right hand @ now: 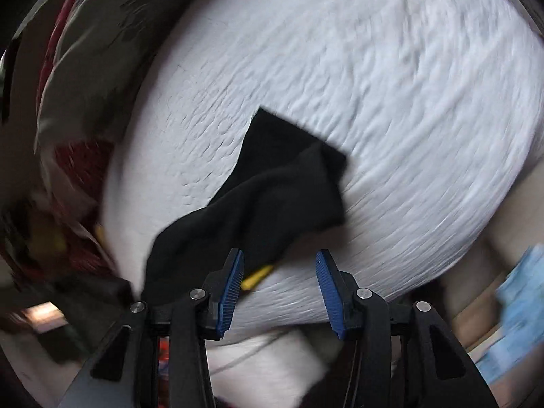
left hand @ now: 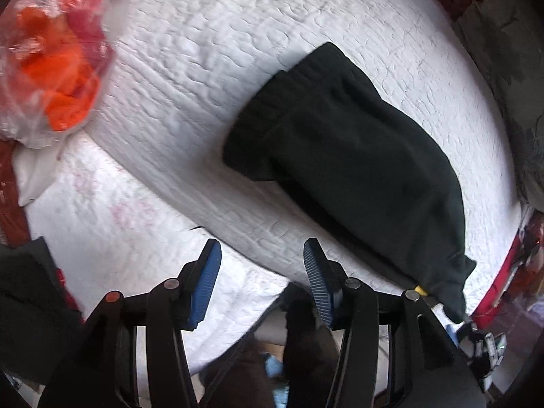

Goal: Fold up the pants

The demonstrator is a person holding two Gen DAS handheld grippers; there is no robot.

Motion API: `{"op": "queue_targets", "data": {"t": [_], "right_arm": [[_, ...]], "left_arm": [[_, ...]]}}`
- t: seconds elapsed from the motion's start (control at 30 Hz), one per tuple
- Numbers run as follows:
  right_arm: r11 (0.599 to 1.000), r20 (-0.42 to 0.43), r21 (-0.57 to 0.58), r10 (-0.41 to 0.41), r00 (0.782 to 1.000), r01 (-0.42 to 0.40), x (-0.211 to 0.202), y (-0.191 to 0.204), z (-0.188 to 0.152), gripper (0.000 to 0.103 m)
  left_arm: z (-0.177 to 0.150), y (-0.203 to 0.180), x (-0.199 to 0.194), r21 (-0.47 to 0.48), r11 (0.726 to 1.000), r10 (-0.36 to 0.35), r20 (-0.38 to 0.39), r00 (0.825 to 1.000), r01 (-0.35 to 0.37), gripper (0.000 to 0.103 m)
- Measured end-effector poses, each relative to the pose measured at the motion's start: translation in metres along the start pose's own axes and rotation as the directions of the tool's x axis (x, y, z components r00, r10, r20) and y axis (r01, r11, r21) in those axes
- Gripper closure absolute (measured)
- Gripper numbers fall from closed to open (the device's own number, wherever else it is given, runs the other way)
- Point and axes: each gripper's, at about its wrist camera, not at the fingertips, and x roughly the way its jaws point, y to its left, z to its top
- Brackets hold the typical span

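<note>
Black pants (left hand: 350, 156) lie folded lengthwise on a white quilted bed cover (left hand: 210, 68), with the waistband toward the upper left and a small yellow tag (left hand: 422, 289) at the near end. My left gripper (left hand: 261, 255) hangs open above the cover, short of the pants, with nothing between its blue pads. In the right wrist view the pants (right hand: 272, 187) stretch from mid-frame to the lower left, the yellow tag (right hand: 256, 277) showing beside the left pad. My right gripper (right hand: 280, 268) is open too, with bare cover between its pads; the cloth lies just left of them.
A clear plastic bag with orange and red contents (left hand: 57, 64) sits at the bed's upper left. A dark patterned blanket (right hand: 85, 78) borders the cover. A red bed edge (left hand: 503, 272) runs along the right. Something light blue (right hand: 520, 299) shows blurred at the lower right.
</note>
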Motion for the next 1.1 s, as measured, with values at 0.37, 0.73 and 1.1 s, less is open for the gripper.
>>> {"op": "queue_targets", "data": {"t": [0.37,0.73,1.1], "right_arm": [[0.964,0.053,0.26,0.042,0.998,-0.054,0.035,-0.027,0.003,0.057],[0.946,0.113,0.309,0.068,0.991,-0.101,0.049,-0.025,0.021,0.068],[0.977,0.097,0.209,0.026,0.995,-0.046,0.054,0.012,0.044,0.1]], "left_arm": [[0.02,-0.014,0.038,-0.001,1.0,-0.011,-0.033,0.999,0.011,0.054],[0.039,-0.023,0.049,-0.085,0.996,-0.027,-0.066,0.997,0.022,0.054],[0.035,-0.037,0.034,-0.107,0.994,-0.026,-0.09,0.996,0.016,0.102]]}}
